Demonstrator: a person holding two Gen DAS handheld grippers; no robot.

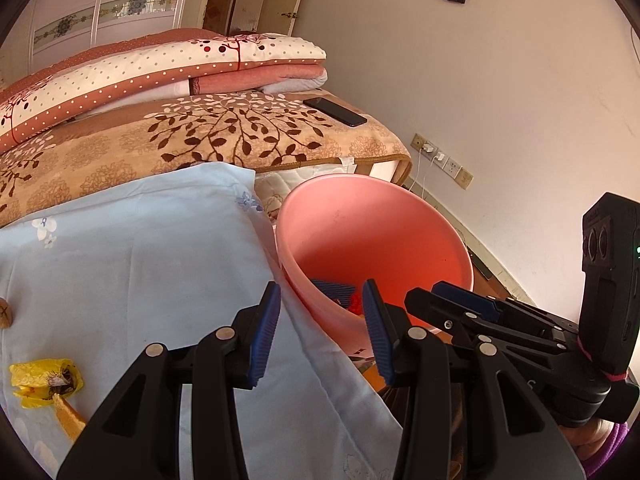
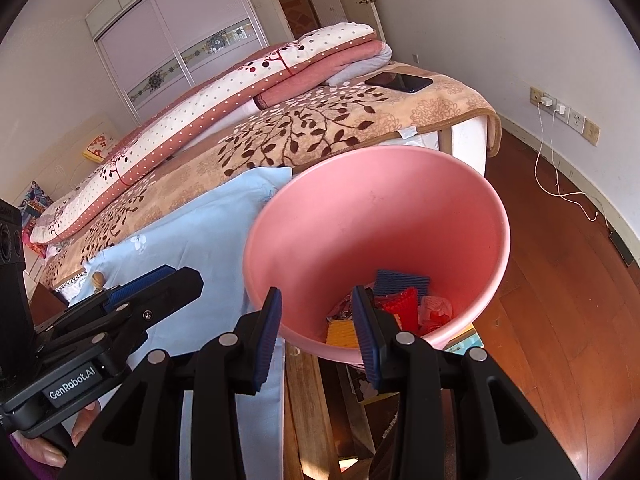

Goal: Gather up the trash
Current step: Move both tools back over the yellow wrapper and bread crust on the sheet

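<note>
Both the left gripper [image 1: 322,336] and right gripper [image 2: 316,334] gape empty beside the pink bin [image 2: 496,216]; left of it, the yellow wrapper [image 1: 42,380] looks light, crinkly, pinchable anywhere.

Bed [image 2: 360,120] is up ahead of the jaws with a tan leaf-print blanket on it, and a folded polka-dot quilt [image 2: 224,92] stacked on that. A black phone [image 2: 400,80] sits at the blanket's far corner. Pale blue sheet [image 1: 140,248] lies closer in, left of the jaws. White chargers [image 2: 554,106] are plugged into the wall off to the right, cables trailing onto the wood floor [image 2: 560,300].
</note>
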